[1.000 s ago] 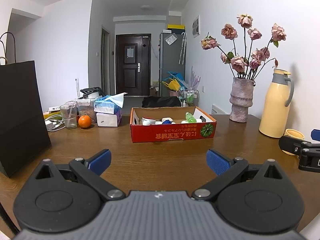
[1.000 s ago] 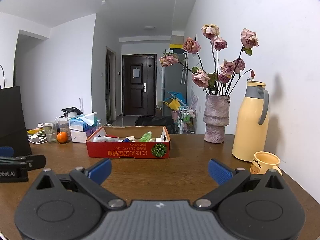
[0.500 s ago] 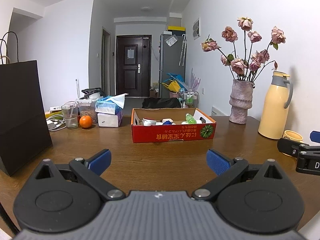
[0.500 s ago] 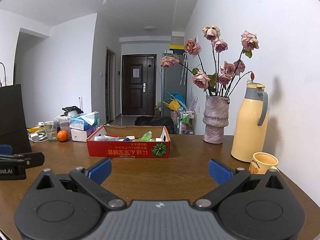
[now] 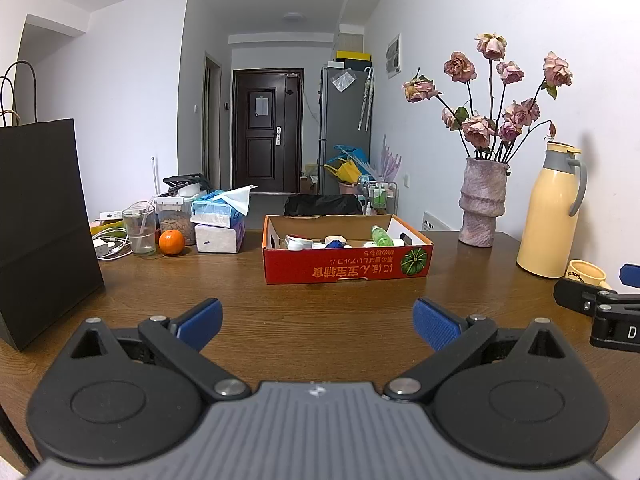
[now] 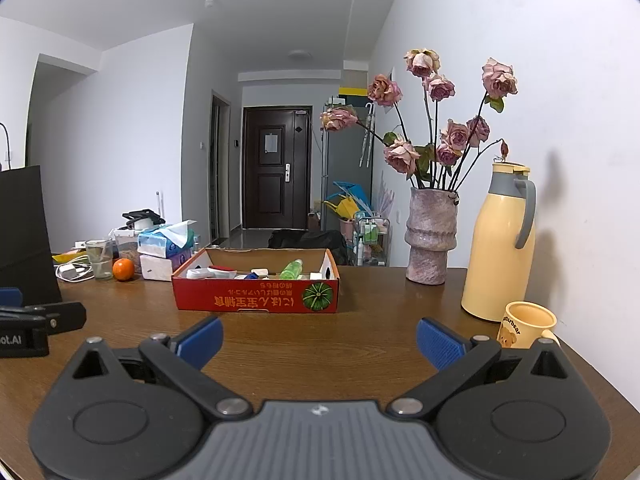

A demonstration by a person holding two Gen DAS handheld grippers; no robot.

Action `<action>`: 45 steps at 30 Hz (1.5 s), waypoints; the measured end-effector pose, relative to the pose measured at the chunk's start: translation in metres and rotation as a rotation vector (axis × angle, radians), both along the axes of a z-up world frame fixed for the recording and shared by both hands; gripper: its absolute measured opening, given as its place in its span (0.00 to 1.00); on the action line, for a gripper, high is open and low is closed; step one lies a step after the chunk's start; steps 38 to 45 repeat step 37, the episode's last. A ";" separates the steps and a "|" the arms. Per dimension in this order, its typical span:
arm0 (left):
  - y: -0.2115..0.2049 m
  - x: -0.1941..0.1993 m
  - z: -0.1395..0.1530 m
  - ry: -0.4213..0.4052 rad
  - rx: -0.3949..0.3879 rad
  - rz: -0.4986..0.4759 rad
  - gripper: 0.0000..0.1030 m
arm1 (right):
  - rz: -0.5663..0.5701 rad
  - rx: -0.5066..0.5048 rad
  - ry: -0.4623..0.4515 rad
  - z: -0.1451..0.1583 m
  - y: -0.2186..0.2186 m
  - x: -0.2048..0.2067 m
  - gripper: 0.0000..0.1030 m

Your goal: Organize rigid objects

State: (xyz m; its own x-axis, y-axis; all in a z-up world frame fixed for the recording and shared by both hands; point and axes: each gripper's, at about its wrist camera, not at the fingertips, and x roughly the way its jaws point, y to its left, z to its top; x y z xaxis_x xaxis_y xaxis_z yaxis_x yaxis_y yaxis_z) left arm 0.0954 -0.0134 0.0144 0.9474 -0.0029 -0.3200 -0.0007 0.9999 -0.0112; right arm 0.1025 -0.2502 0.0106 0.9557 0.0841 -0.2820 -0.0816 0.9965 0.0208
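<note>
Bottle (image 5: 382,236) in the red box (image 5: 346,272) looks light, stiff, slippery; grip its middle. Left gripper (image 5: 318,322) and right gripper (image 6: 320,338) are wide, empty.

The left gripper (image 5: 318,322) is showing a ribbed grey body flanked by two round black housings with raised discs. Black linkage arms, pinned with silver screws, are running out to blue ribbed pads (image 5: 199,323). The right gripper (image 6: 319,338) is wearing the same grey, black and blue, a small pale mark sitting at the top of its grey body. Seen side-on from the other camera, each is displaying part of a white-lettered label on black.
</note>
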 end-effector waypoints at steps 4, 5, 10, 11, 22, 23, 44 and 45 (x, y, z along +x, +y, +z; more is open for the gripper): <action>0.000 0.000 0.000 0.001 -0.001 0.000 1.00 | 0.000 -0.001 0.000 0.000 0.000 0.000 1.00; 0.000 0.000 0.000 0.001 -0.001 0.000 1.00 | 0.000 -0.001 0.000 0.000 0.000 0.000 1.00; 0.000 0.000 0.000 0.000 0.000 0.000 1.00 | -0.001 -0.003 0.002 -0.001 -0.001 0.000 1.00; 0.000 0.000 0.000 0.000 0.000 0.000 1.00 | 0.000 -0.001 0.002 -0.001 -0.001 0.001 1.00; 0.003 0.001 -0.003 0.011 -0.004 0.004 1.00 | -0.002 -0.002 0.003 -0.002 -0.002 0.001 1.00; 0.003 0.001 -0.003 0.012 -0.005 0.004 1.00 | -0.001 -0.002 0.003 -0.001 -0.002 0.001 1.00; 0.002 0.002 -0.004 -0.001 -0.003 -0.014 1.00 | -0.001 -0.002 0.012 -0.009 -0.007 0.005 1.00; 0.002 0.002 -0.004 -0.001 -0.003 -0.014 1.00 | -0.001 -0.002 0.012 -0.009 -0.007 0.005 1.00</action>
